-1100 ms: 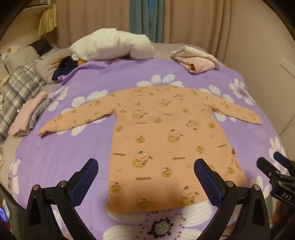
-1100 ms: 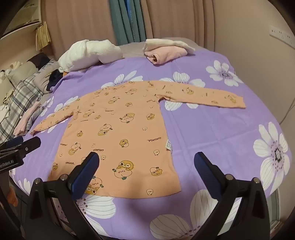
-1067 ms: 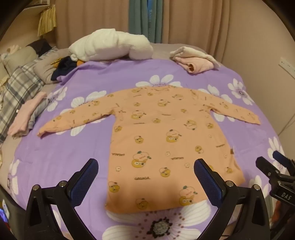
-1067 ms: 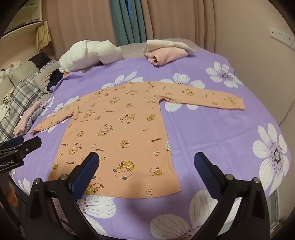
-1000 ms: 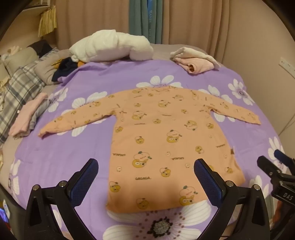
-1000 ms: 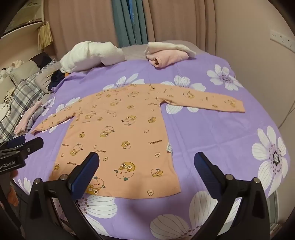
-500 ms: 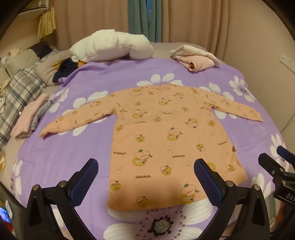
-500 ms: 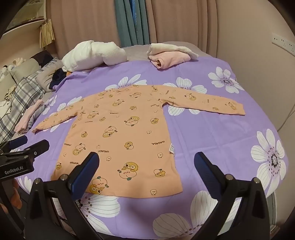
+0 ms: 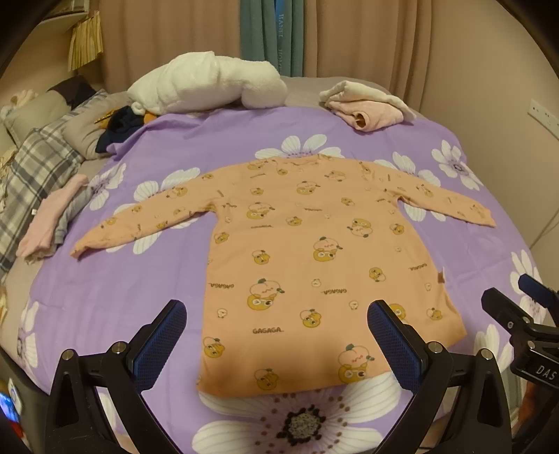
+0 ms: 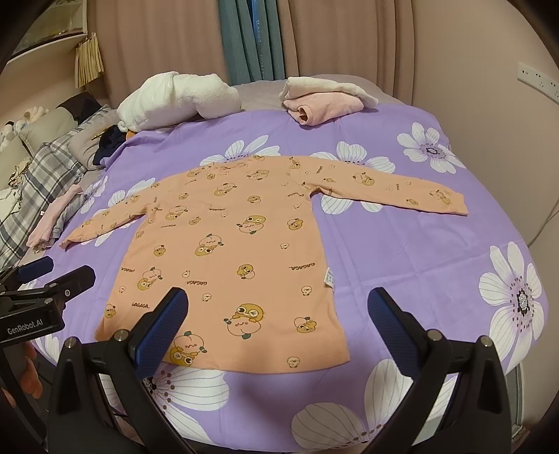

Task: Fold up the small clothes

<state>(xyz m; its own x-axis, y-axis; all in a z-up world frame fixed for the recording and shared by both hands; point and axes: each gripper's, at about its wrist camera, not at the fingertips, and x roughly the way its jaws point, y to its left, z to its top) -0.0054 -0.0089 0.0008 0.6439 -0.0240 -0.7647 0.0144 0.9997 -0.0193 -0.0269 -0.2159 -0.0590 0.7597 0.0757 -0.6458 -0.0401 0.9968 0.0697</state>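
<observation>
On purple floral sheet point(image 9: 104, 290), orange top point(image 9: 314, 258) is laid flat, sleeves out, hem nearest both grippers. L gripper point(image 9: 276, 335) and R gripper point(image 10: 277, 319) are held above bed edge, fingers wide, nothing gripped. White bundle point(image 9: 206, 85), pink pile point(image 9: 367, 104) seen at far side; curtains point(image 9: 349, 35) behind.

"GAGAGA" on the orange shirt point(image 9: 314, 265); "GenRobot.AI" on the left gripper point(image 10: 56, 276).

Beige curtains point(image 9: 367, 38) with teal panel point(image 9: 269, 31), purple flowered bedspread point(image 9: 104, 290), wall socket point(image 9: 543, 113), warm light
</observation>
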